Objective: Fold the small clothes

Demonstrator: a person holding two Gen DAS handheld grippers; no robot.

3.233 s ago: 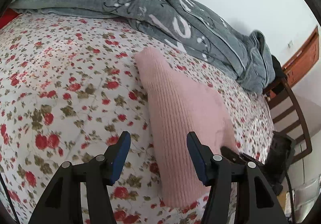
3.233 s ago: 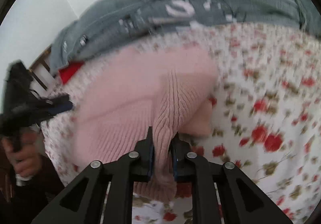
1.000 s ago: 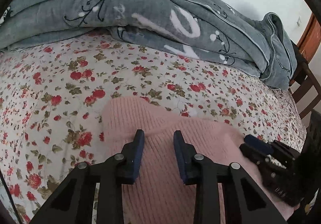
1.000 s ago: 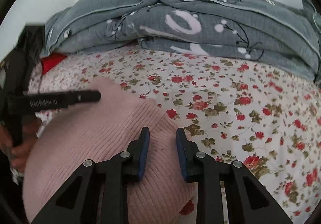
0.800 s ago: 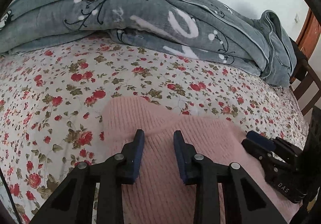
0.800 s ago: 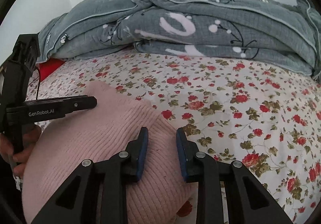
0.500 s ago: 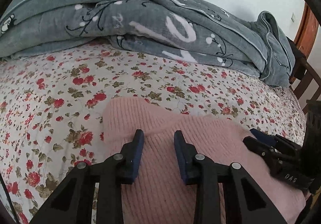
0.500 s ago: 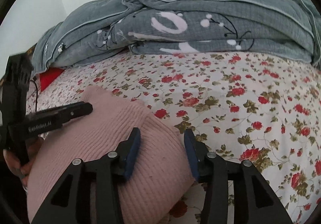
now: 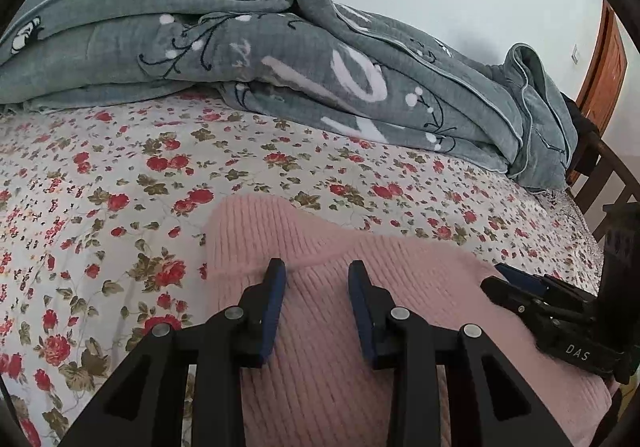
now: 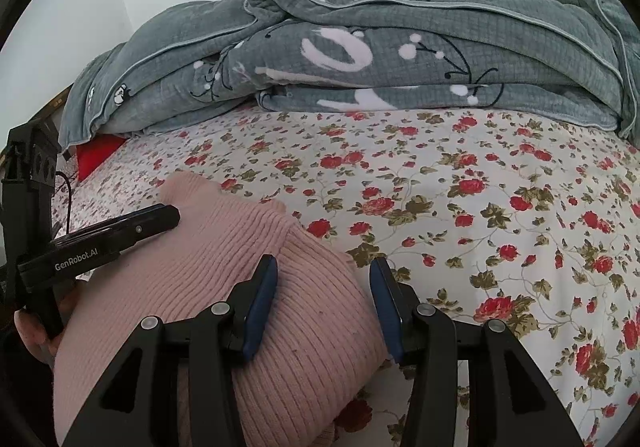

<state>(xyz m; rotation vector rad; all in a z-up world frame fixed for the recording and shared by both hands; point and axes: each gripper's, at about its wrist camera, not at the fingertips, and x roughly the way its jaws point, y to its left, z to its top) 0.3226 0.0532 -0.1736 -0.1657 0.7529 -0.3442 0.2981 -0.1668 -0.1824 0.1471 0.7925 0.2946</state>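
A pink ribbed knit garment lies folded on the flowered bedsheet, near the bed's front edge. My left gripper is open just above the garment's left part, with the knit showing between its blue pads. My right gripper is open over the garment's right end, its right finger past the garment's edge above the sheet. Each gripper shows in the other's view: the right gripper low over the garment's right side, the left gripper over its left side.
A bunched grey quilt with white print lies along the back of the bed, also seen in the right wrist view. A wooden bed frame stands at the right. A red item peeks from under the quilt at the left.
My right gripper let go of the garment and has opened wider in the last half second. Both grippers have lowered to the folded garment. The left jaw gap is nearly unchanged.
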